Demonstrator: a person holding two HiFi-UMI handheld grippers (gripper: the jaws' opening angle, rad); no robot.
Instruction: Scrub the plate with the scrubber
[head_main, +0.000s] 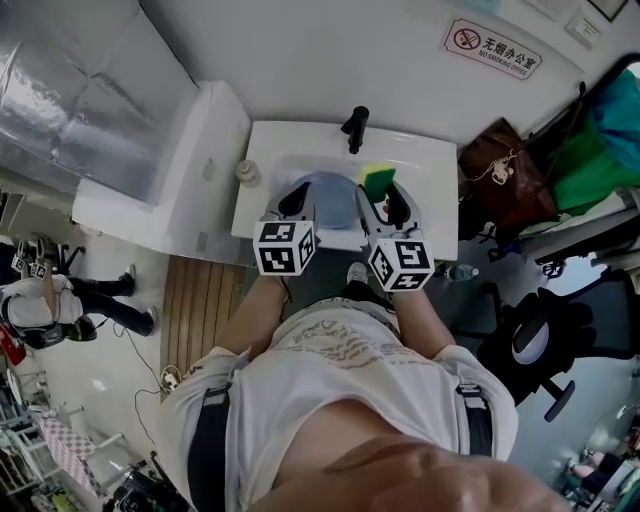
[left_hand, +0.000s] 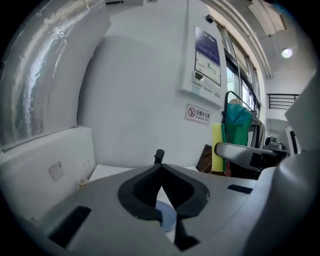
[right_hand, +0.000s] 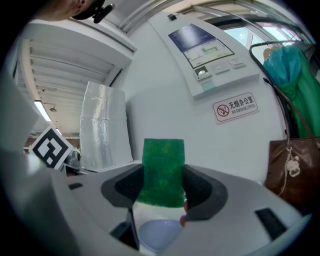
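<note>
The white sink (head_main: 432, 165) is carrying the work. Its basin is containing the plate, so the plate is unlikely to be sliding away under scrubbing pressure.

The pale blue plate (head_main: 325, 190) is lying in the basin, midway between the sink's left and right edges. It is just in front of the black faucet (head_main: 355, 125) at the back edge, probably so that rinse water is within reach.

The left tongs (left_hand: 160, 167) are pointing over the plate's left part with the jaws together at the tips. The plate is showing through the gap below the tips. This position suits steadying the plate, but no view is making clear whether the tips are touching it.

The right tongs (right_hand: 162, 186) are clamped on the green scrubber (right_hand: 162, 172). The scrubber is standing upright between the pads and projecting past the tips, so its free end, not the jaws, would be meeting the plate. The scrubber is above the plate's right part, toward the back edge. Scrubbing is judged not yet begun.
</note>
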